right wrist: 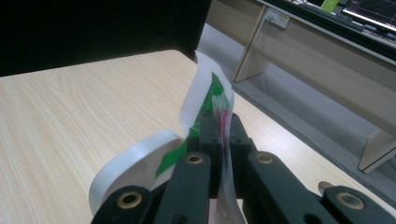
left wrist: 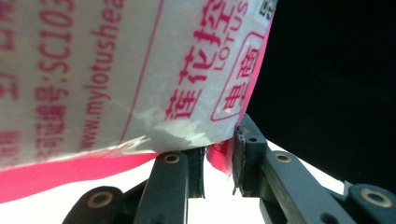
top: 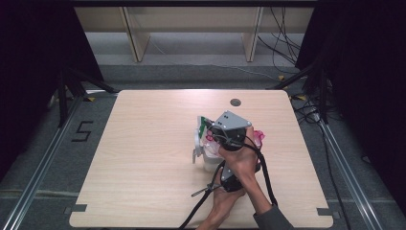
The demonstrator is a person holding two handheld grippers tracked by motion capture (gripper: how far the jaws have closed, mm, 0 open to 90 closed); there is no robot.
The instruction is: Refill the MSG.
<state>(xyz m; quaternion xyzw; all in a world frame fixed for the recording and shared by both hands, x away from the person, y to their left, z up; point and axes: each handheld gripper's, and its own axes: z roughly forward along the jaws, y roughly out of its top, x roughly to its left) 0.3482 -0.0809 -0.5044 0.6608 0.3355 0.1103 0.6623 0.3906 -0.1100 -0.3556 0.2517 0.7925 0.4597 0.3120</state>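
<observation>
A plastic bag (top: 207, 155), white with pink print and a green and white strip, lies right of the table's middle. My right gripper (top: 211, 131), grey plate on top, is over its far side. In the right gripper view its jaws (right wrist: 219, 125) are shut on the bag's thin clear film, and the green and white strip (right wrist: 208, 88) curls up just past them. My left gripper (top: 221, 172) reaches the bag from the near side. In the left gripper view the printed bag (left wrist: 116, 70) hangs close above, its pink edge lying between the left gripper's (left wrist: 218, 163) jaws, with a slit of light beside it.
The wooden table (top: 143, 158) has a dark round hole (top: 235, 102) near its far edge. Both forearms cross over the near right part. Wooden desk legs (top: 136, 38) stand beyond the table, black curtains hang at both sides, and cables lie on the floor at the right.
</observation>
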